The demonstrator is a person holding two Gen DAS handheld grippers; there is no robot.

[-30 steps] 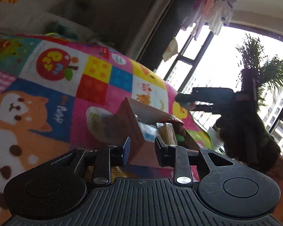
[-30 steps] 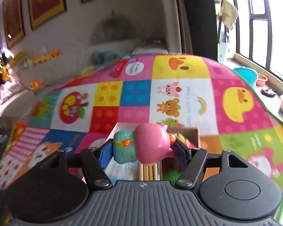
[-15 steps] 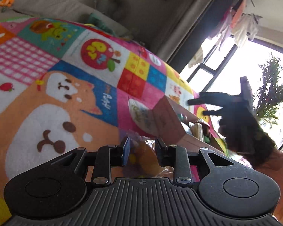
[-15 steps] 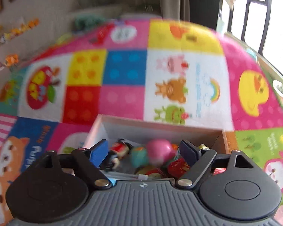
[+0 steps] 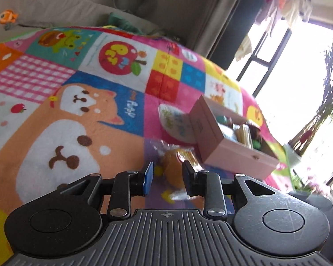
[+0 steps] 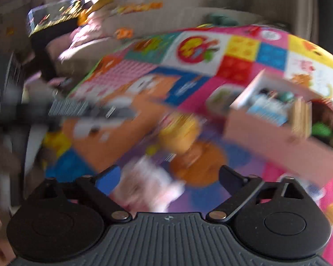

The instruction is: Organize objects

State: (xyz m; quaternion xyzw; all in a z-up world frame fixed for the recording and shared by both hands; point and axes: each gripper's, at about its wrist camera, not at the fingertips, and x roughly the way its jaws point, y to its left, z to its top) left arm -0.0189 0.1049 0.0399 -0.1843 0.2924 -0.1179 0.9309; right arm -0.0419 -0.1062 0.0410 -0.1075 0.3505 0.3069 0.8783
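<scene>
A pink box [image 5: 219, 141] holding several toys sits on the colourful play mat [image 5: 77, 102]; it also shows in the blurred right wrist view [image 6: 273, 128]. An orange bun-like item in clear wrapping [image 5: 175, 166] lies on the mat just left of the box. My left gripper [image 5: 167, 177] is open, its fingers on either side of the wrapped item, not closed on it. My right gripper [image 6: 168, 177] is wide open and empty above the mat, with the wrapped orange item [image 6: 182, 137] ahead of it.
A grey sofa [image 5: 55, 11] with soft toys runs along the mat's far edge. A bright window [image 5: 299, 66] and a plant are at the right. A white-pink soft thing [image 6: 148, 184] lies between the right gripper's fingers, blurred.
The right gripper let go of the pink-and-teal toy into the box, opened wide and swung left. The left gripper moved from the box toward the wrapped orange item.
</scene>
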